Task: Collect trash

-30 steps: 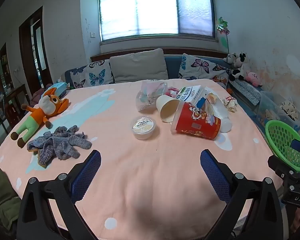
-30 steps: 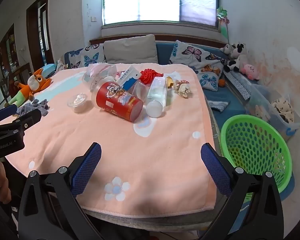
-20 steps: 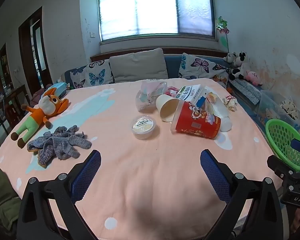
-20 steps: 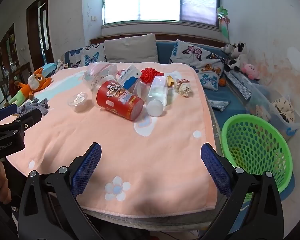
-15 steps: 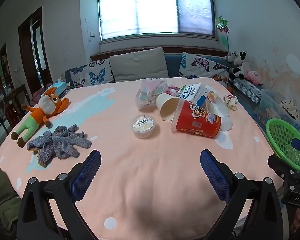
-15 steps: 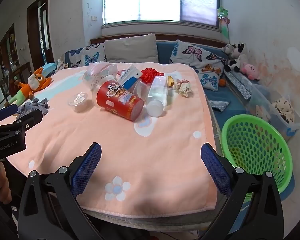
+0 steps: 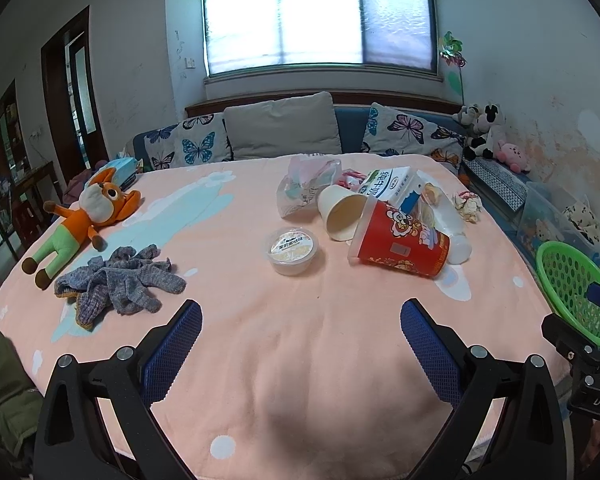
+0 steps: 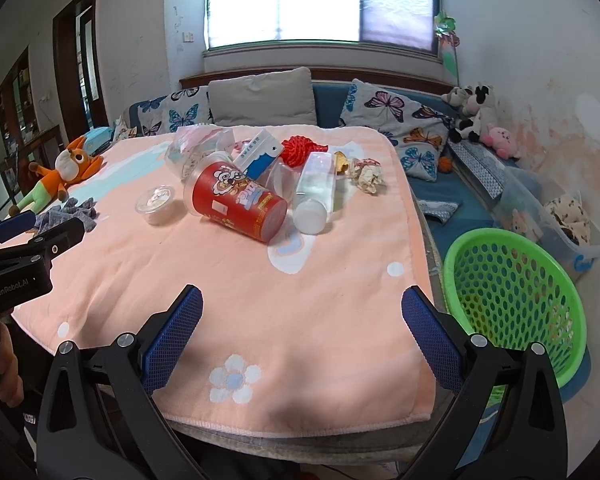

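Trash lies piled mid-table: a tipped red paper cup, a white paper cup, a milk carton, a clear plastic bottle, a small lidded tub, a plastic bag and crumpled paper. A green mesh basket stands on the floor right of the table. My left gripper and right gripper are both open and hold nothing, above the near edge of the pink cloth.
An orange plush toy and a grey knitted cloth lie on the table's left side. A sofa with butterfly cushions runs behind the table. Clear storage boxes sit behind the basket.
Both views have shifted very slightly; the trash, the basket and the open jaws stand as before.
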Demonstrator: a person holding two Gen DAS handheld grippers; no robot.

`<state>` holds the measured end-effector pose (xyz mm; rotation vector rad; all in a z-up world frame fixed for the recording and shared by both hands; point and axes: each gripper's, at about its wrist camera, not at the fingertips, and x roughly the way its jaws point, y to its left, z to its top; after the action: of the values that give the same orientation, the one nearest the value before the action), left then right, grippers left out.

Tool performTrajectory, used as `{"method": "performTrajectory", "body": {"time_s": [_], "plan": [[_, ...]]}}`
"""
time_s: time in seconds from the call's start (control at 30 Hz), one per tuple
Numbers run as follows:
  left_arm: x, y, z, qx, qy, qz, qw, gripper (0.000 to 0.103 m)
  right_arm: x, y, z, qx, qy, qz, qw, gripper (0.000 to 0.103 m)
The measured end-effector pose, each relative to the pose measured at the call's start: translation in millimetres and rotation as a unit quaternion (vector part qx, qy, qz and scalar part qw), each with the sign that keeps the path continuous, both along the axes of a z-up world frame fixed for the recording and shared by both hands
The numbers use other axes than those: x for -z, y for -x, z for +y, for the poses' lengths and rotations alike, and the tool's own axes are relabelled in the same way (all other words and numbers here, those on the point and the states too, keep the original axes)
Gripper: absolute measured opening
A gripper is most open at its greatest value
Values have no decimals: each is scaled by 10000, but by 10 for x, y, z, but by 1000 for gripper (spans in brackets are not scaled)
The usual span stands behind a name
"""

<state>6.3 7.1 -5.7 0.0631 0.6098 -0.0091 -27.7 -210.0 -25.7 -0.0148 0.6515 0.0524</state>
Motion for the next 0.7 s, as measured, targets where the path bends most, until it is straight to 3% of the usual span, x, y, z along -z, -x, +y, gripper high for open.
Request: {"method": "performTrajectory", "body": {"time_s": [0.7], "plan": [[14,-61,-23,2,-30,36,10000,96,22,-42,-33,-11,-35,36,10000,99]]}}
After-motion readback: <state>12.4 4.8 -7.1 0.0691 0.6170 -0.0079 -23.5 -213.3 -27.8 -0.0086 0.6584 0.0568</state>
